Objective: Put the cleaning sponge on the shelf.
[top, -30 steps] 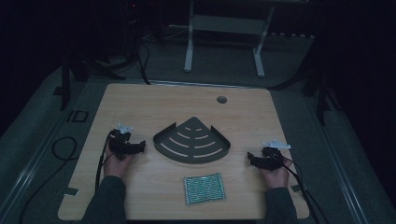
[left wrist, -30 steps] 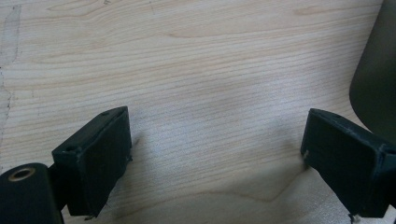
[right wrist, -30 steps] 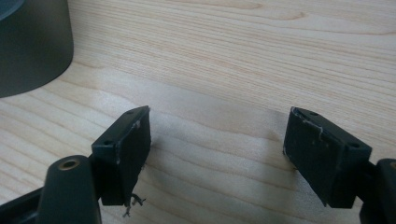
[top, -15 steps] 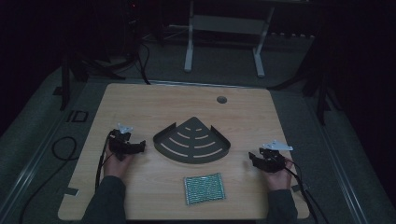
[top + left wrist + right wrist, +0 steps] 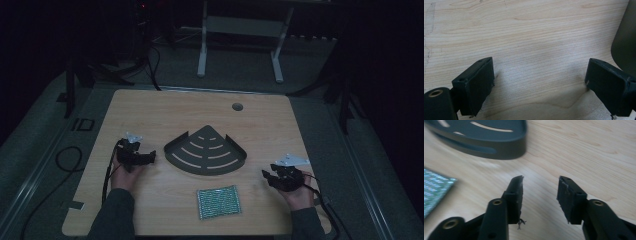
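Observation:
A dark fan-shaped slotted tray [image 5: 206, 151] lies in the middle of the wooden table [image 5: 165, 107]. In front of it lies a green patterned rectangular pad [image 5: 218, 201]. My left gripper [image 5: 149, 158] rests on the table to the left of the tray, jaws wide apart with bare wood between them [image 5: 539, 75]; the tray's edge [image 5: 625, 40] shows at the right there. My right gripper [image 5: 266, 177] hovers right of the pad, lifted off the table. Its jaws have just been closing and stand partly apart with nothing between them [image 5: 540, 192]. The tray [image 5: 481, 137] and the pad [image 5: 435, 190] lie beyond.
A round cable hole [image 5: 237, 106] sits at the table's far side. Cables [image 5: 65, 160] trail on the floor at the left, and a white frame's legs [image 5: 240, 45] stand behind the table. The room around is dark.
My right hand has drawn back toward the table's near right edge and risen a little. The left hand, the tray and the pad have stayed put.

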### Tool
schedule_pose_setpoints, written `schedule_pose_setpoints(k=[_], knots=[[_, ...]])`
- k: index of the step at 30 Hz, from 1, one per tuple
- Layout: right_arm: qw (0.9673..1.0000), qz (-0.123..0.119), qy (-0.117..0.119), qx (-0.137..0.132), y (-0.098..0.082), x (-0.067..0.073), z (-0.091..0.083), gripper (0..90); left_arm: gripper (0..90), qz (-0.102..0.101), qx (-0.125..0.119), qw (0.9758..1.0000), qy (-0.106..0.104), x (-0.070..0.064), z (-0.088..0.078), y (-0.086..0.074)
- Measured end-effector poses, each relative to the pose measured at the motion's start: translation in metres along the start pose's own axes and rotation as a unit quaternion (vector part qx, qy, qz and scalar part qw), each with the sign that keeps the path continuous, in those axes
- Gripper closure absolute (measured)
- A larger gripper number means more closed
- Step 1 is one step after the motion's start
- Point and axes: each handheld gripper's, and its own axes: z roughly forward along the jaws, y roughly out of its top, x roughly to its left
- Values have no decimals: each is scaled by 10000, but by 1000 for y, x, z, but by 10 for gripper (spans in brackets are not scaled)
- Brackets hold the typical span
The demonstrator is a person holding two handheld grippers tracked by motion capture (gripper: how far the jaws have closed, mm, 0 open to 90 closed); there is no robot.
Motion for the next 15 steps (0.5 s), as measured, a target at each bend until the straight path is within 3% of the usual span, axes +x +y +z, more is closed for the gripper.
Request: schedule_pose_setpoints(k=[6,7,11,15], knots=[[9987,-376,340,-19,11,14,-10,675,93,1,1,10000,-1,0,0,0],[9966,-636,522,36,19,25,-12,727,93,0,0,10000,0,0,0,0],[9936,-941,623,84,25,39,-10,790,93,0,0,10000,0,0,0,0],[9908,-1085,796,139,27,51,-7,827,93,-3,0,10000,-2,0,0,0]])
